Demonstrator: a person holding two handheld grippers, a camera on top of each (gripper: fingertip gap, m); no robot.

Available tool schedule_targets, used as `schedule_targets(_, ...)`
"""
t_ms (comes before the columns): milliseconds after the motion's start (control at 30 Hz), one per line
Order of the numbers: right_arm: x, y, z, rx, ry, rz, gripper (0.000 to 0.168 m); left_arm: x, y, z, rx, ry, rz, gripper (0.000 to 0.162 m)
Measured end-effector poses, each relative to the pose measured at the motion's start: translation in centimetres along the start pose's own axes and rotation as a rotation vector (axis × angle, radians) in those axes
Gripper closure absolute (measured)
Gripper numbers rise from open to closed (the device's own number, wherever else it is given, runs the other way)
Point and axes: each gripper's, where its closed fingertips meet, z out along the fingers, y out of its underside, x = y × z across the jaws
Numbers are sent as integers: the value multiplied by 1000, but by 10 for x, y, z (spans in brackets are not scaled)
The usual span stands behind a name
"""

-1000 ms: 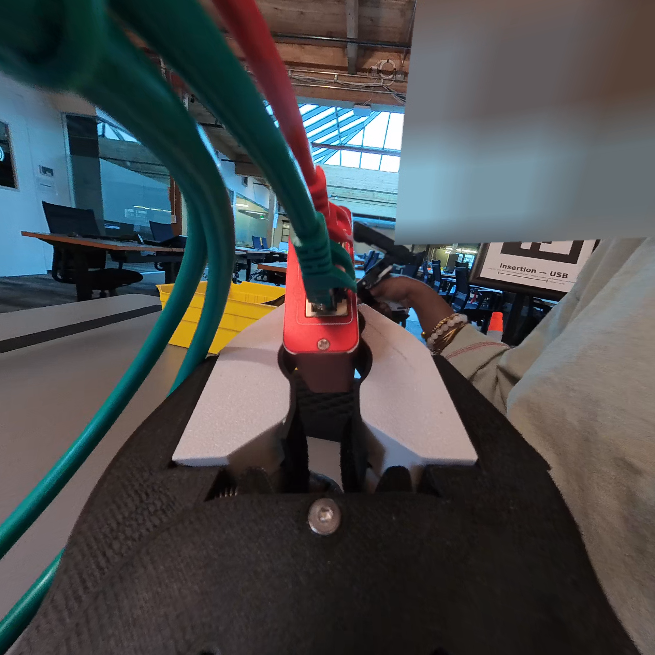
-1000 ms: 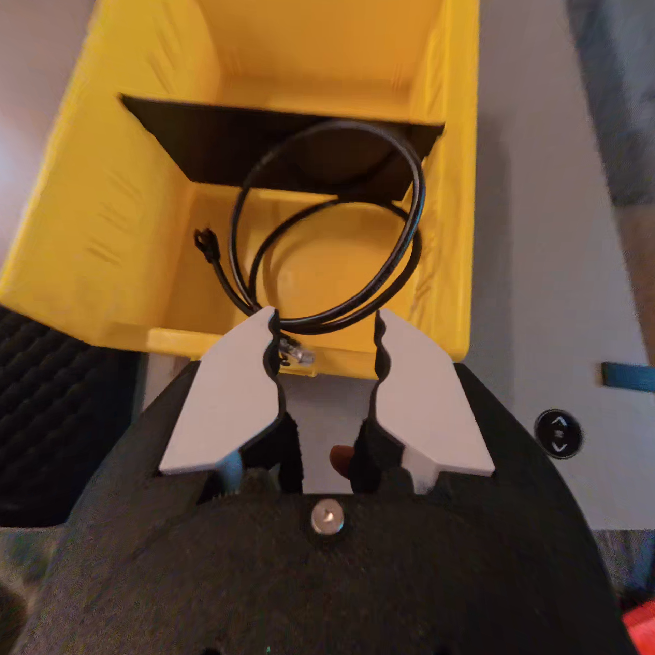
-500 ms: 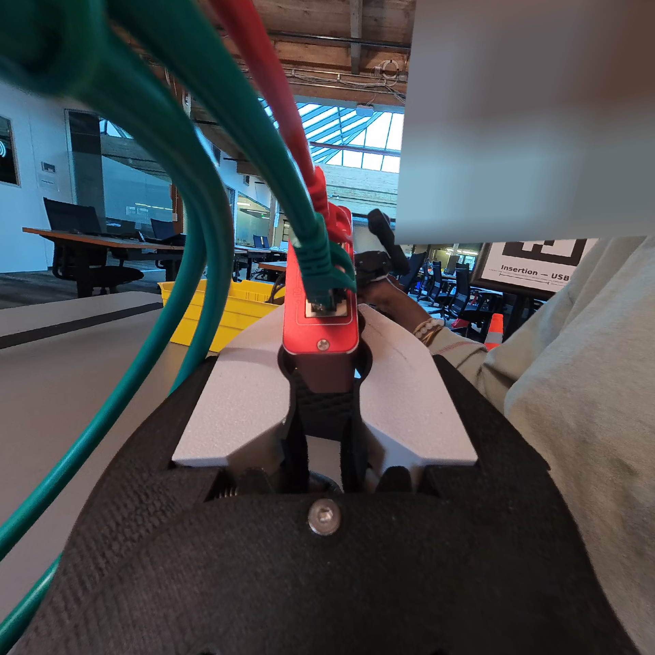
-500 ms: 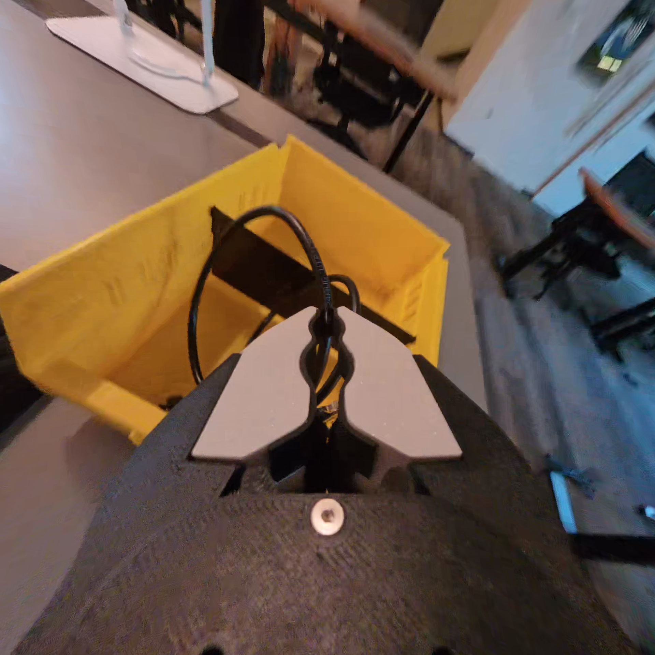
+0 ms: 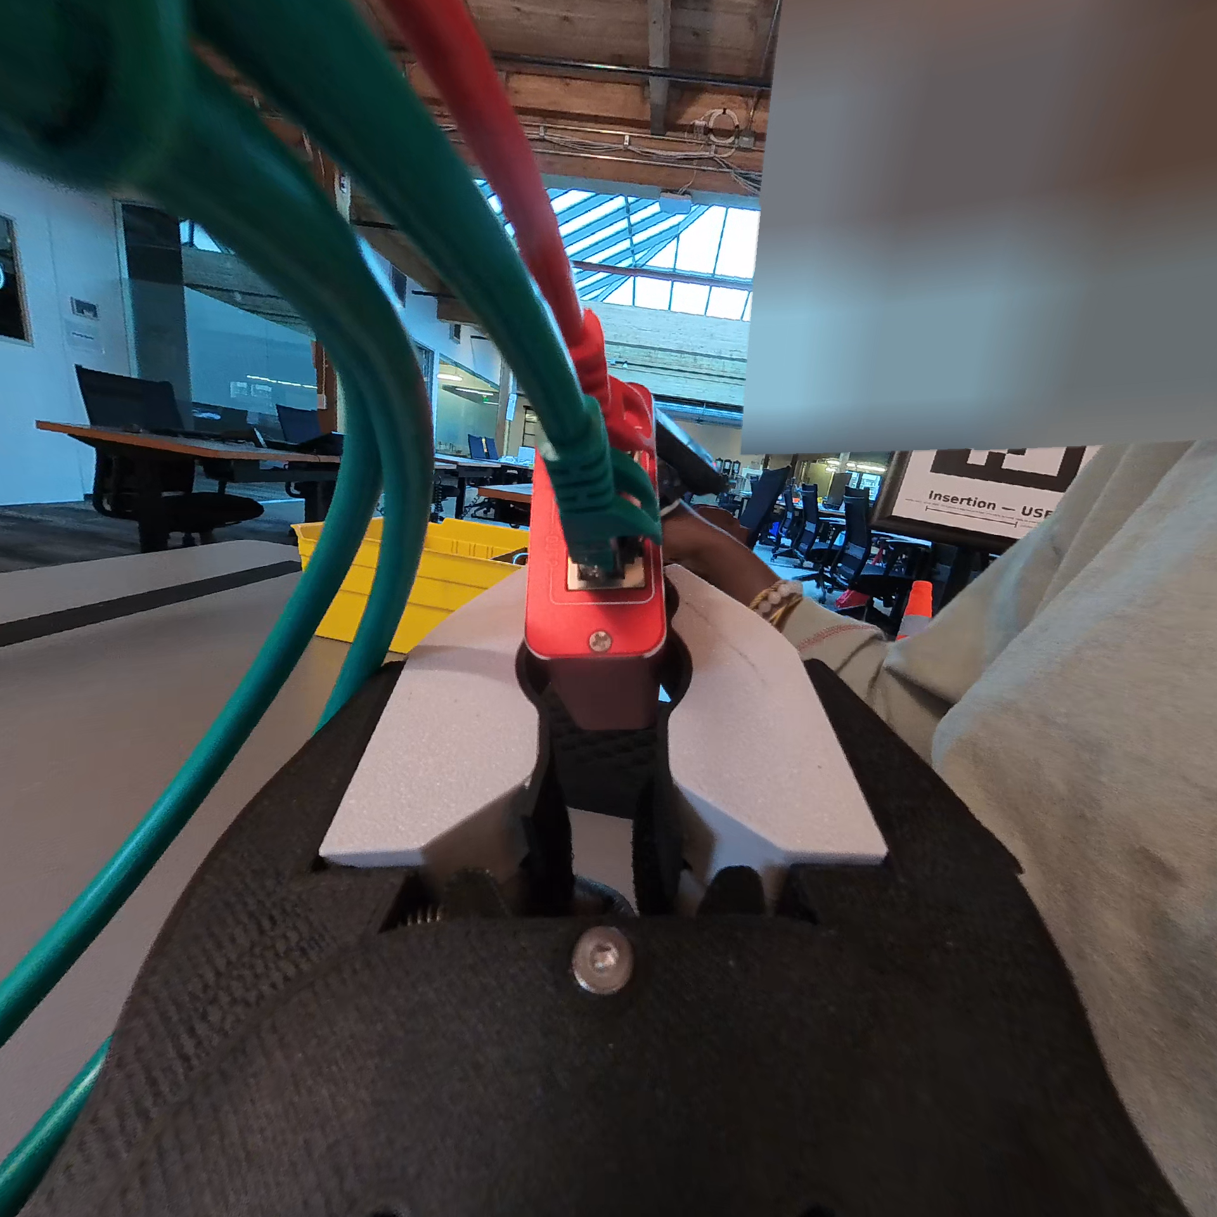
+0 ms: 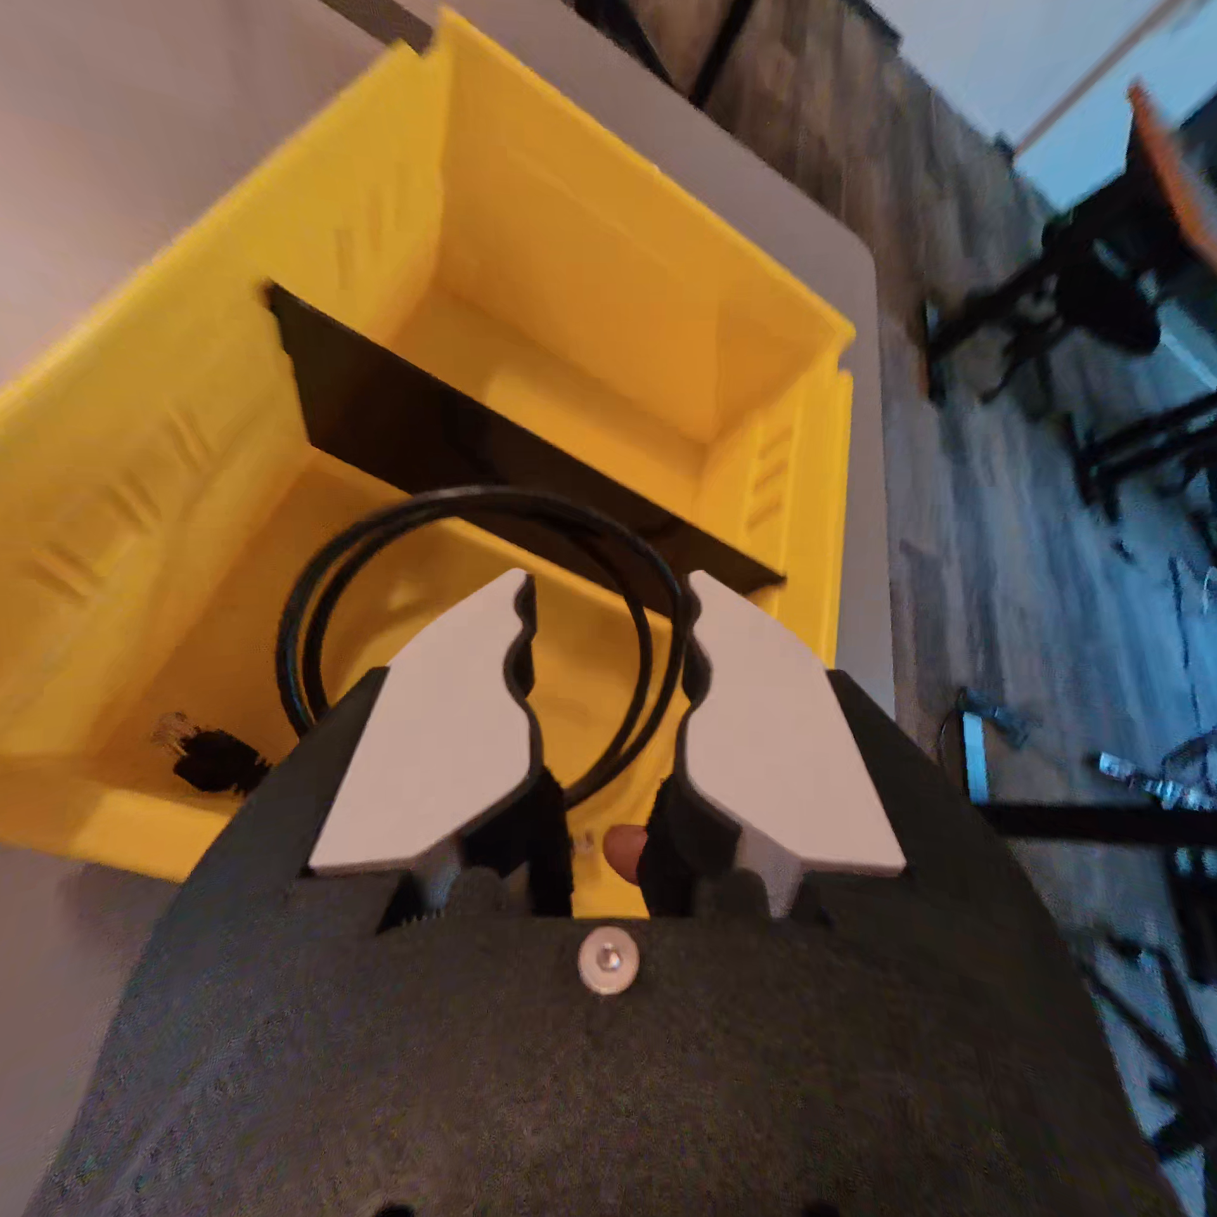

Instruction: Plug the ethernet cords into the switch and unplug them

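Open-plan office behind, wood-beam ceiling, skylight at 12 o'clock, desks and chairs at 9 o'clock. Left wrist view: left hand-held gripper (image 5: 598,665) pinches the red switch (image 5: 596,593), held on end between its white fingers (image 5: 448,731), well above the grey surface (image 5: 132,711). Green cord (image 5: 395,217) arcs in from 11 o'clock, its plug (image 5: 586,500) seated in the nearest port on the switch face. Red cord (image 5: 500,151) comes down from 12 o'clock and plugs into the switch just behind the green one. More green cord loops (image 5: 355,461) hang down to 7 o'clock. Yellow bin (image 5: 402,579) sits on the surface behind, at 10 o'clock of the switch. Person's sleeve (image 5: 1086,757) fills the 3 o'clock side; a sign on a stand (image 5: 974,494) at 2 o'clock. Right wrist view: blurred, looking down into the yellow bin (image 6: 197,408) on the surface (image 6: 132,132). Black divider (image 6: 474,428) splits the bin; far compartment looks empty. Right hand-held gripper (image 6: 609,596) is spread wide, gripping nothing. Black cord (image 6: 474,507) lies coiled in the near compartment; part of the coil shows in the gap between the fingers (image 6: 448,724). One black plug (image 6: 211,757) at 8 o'clock on the bin floor. Wood floor (image 6: 1021,527) and chair bases at 3 o'clock.
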Motion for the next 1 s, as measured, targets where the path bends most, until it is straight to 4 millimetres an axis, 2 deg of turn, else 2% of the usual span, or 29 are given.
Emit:
schedule_targets(67,-16,-14,6,37,-67,-71,145,0,0,0,-1,0,4,133)
schedule_targets(133,-35,-25,15,81,-152,-73,150,0,0,0,-4,-2,6,133)
schedule_targets(200,-47,-31,24,111,-208,-2,156,0,1,0,-8,-2,8,133)
schedule_targets(300,-50,-7,43,-29,-214,63,158,1,2,0,-10,0,12,133)
schedule_targets(400,-56,5,54,-115,-225,76,160,1,1,0,-6,2,7,133)
schedule_targets(533,-65,13,62,-199,-264,14,157,0,1,-1,-7,-4,7,133)
schedule_targets(600,-64,5,59,-160,-249,15,147,-4,3,0,-21,-25,3,133)
schedule_targets(700,-49,-23,37,-2,-157,77,138,-12,8,-1,-47,-67,-21,133)
schedule_targets(767,-37,-50,9,149,-86,143,136,-16,12,-1,-71,-89,-43,133)
schedule_targets(833,-42,-84,-28,347,-108,204,135,-19,18,-1,-110,-105,-64,134)
schedule_targets(867,-54,-103,-49,459,-175,217,135,-21,23,-1,-137,-112,-72,134)
schedule_targets(900,-75,-124,-71,574,-283,209,135,-21,27,0,-167,-112,-81,134)
schedule_targets(967,-129,-154,-112,743,-558,154,135,-16,35,2,-223,-80,-102,134)
schedule_targets(1000,-157,-162,-128,778,-693,118,134,-14,39,3,-256,-65,-113,134)
